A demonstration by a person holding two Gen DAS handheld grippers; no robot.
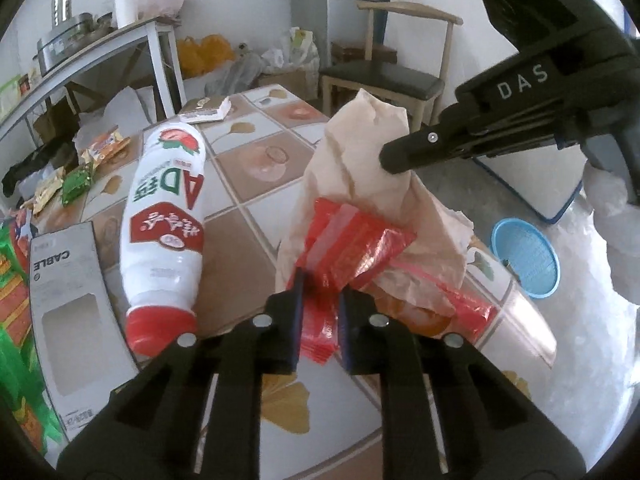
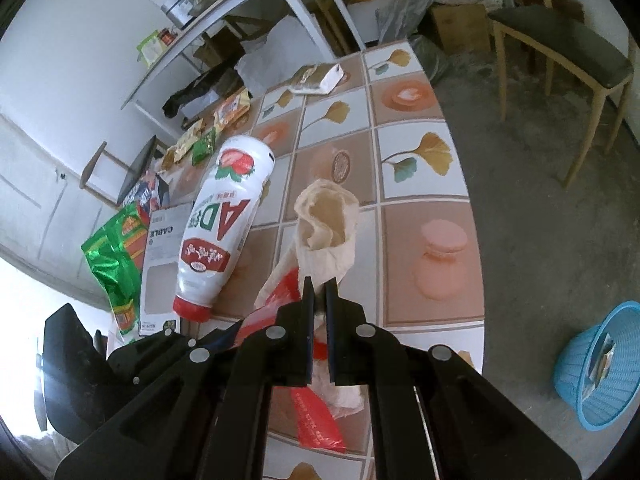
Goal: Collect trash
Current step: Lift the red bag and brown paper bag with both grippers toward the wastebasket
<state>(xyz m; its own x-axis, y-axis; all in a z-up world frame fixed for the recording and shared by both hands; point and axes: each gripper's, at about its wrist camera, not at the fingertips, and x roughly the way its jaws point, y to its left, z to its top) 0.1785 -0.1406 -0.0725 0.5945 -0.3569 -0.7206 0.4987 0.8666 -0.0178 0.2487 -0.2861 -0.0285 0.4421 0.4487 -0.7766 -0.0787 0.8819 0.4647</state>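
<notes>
A crumpled brown paper bag (image 1: 360, 152) stands lifted over the tiled table (image 1: 256, 152), and my right gripper (image 1: 390, 158) is shut on its upper side. In the right wrist view the same bag (image 2: 328, 220) rises just past the right gripper (image 2: 318, 284), with paper pinched between the narrow jaws. Under the bag lies a red plastic wrapper (image 1: 352, 240). My left gripper (image 1: 322, 286) is shut on the wrapper's near end. A white bottle with a red cap (image 1: 168, 216) lies on its side to the left of both.
A grey cable box (image 1: 68, 292) and green snack bags (image 2: 116, 264) lie at the table's left edge, with small wrappers (image 1: 76, 180) farther back. A blue basket (image 2: 600, 364) sits on the floor to the right. A wooden chair (image 1: 384, 76) stands beyond the table.
</notes>
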